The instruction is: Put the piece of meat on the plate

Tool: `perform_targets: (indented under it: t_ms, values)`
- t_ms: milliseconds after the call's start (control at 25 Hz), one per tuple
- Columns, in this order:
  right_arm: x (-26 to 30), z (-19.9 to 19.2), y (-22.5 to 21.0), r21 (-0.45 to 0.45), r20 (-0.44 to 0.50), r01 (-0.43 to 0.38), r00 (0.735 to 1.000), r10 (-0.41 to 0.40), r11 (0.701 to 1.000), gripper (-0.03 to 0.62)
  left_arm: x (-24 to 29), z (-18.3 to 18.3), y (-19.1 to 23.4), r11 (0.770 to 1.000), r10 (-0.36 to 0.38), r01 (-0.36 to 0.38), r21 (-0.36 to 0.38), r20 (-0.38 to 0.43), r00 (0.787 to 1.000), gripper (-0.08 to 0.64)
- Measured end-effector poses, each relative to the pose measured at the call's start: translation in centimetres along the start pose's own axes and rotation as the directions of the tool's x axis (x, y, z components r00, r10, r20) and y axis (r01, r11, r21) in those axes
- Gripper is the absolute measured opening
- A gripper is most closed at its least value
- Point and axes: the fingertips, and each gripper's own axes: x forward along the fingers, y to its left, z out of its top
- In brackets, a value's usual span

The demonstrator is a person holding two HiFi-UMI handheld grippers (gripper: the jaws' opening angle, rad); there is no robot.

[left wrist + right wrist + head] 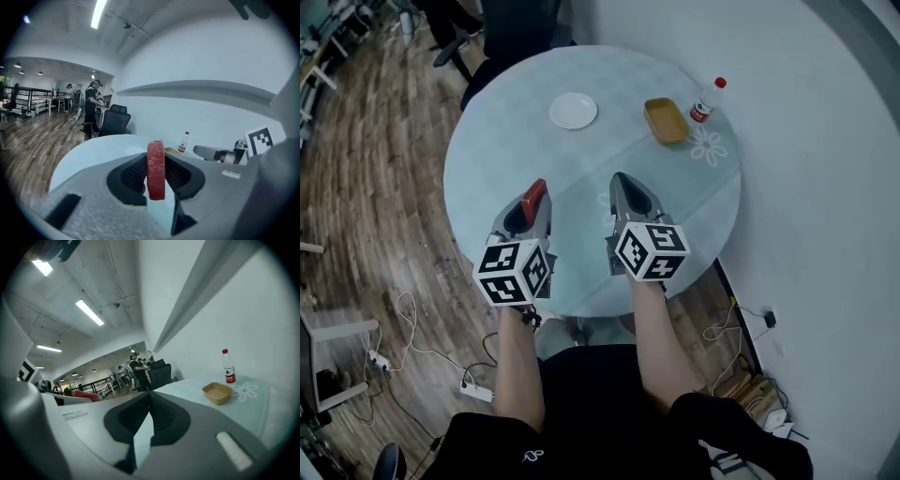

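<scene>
A red slab of meat [155, 169] stands on edge between the jaws of my left gripper [156, 180], which is shut on it. From above, the meat [533, 201] sticks out past the left gripper [528, 211] over the near left of the round table. The white plate [573, 111] lies empty at the table's far side, well ahead of both grippers. My right gripper [624, 186] hovers beside the left one; its jaws [149, 399] meet at the tips with nothing between them.
A tan rectangular tray [666, 121] and a small bottle with a red cap [707, 101] stand at the far right of the glass table [506, 141]. An office chair [115, 123] sits beyond the table, people stand further back. Cables [412, 352] lie on the wooden floor.
</scene>
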Motion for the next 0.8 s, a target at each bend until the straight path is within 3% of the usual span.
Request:
perform_targets:
  t_ms: [320, 520, 800]
  values:
    - [1.5, -0.8, -4.1, 0.023, -0.010, 0.061, 0.998, -0.061, 0.998, 0.006, 4.2, -0.9, 0.0, 1.000, -0.026, 0.025, -0.014, -0.058, 0.998, 0.090]
    - [3.1, -3.8, -4.8, 0.023, -0.081, 0.082, 0.994, -0.080, 0.996, 0.006, 7.0, -3.4, 0.4, 0.997, -0.069, 0.066, -0.030, -0.139, 0.988, 0.091]
    - [6.1, -3.3, -5.2, 0.037, -0.089, 0.118, 0.989, -0.115, 0.992, 0.006, 10.3, -3.5, 2.3, 0.992, -0.122, 0.117, -0.038, -0.218, 0.968, 0.091]
